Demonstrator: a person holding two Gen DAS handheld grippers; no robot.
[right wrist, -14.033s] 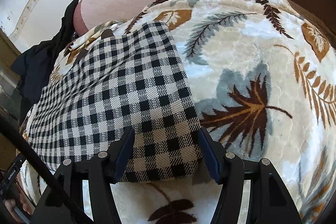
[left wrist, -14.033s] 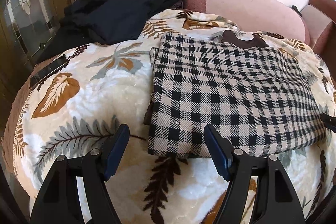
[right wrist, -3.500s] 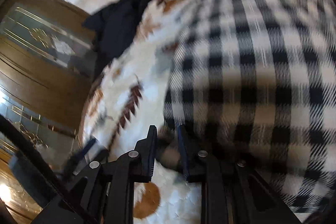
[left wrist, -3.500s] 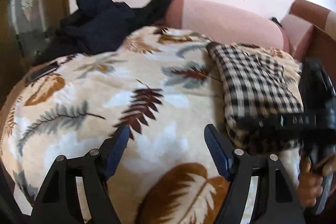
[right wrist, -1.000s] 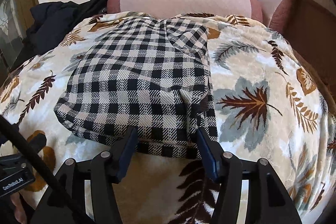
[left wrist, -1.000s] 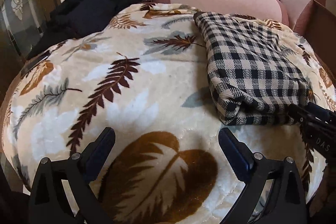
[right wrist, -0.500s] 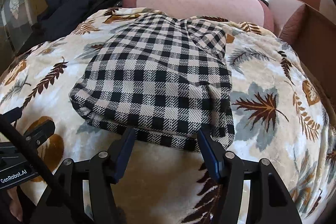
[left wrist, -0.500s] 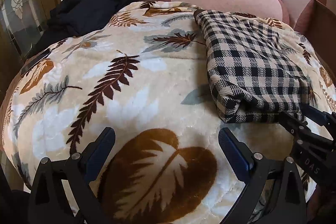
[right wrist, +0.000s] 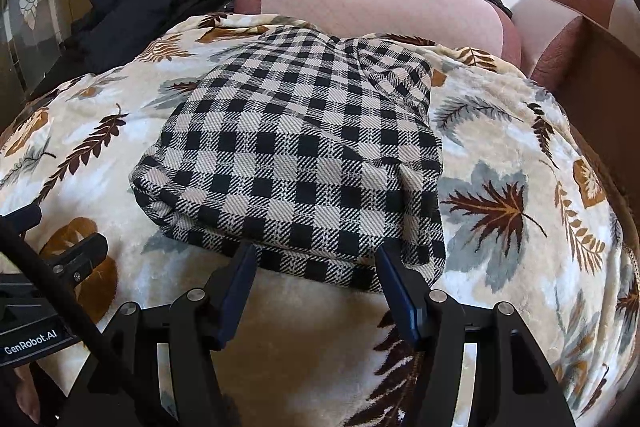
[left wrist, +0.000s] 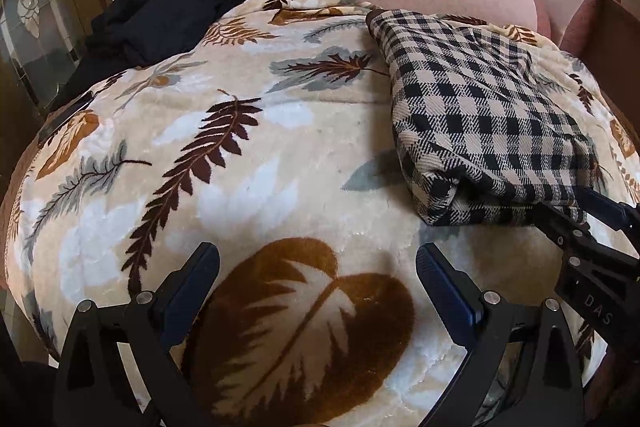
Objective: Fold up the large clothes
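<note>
**Both grippers spread, checked garment folded into a block**

Right gripper sits low centre of its frame with its jaws wide apart, tips just at the near edge of the checked garment, pinching nothing. Left gripper, at the bottom of its own frame, is likewise spread, hovering over bare leaf-print blanket with the garment well off at the right of the frame.

That garment lies mid-frame in the right view as a thick, layered rectangle, its stacked edges facing the camera. By the look of it the folding is nearly done; the step in hand seems to be a check or tidy of the bundle.

Next would likely be either squaring the loose right-hand corner or turning to the dark clothes heaped at upper left, which would call for reaching across the blanket.
</note>
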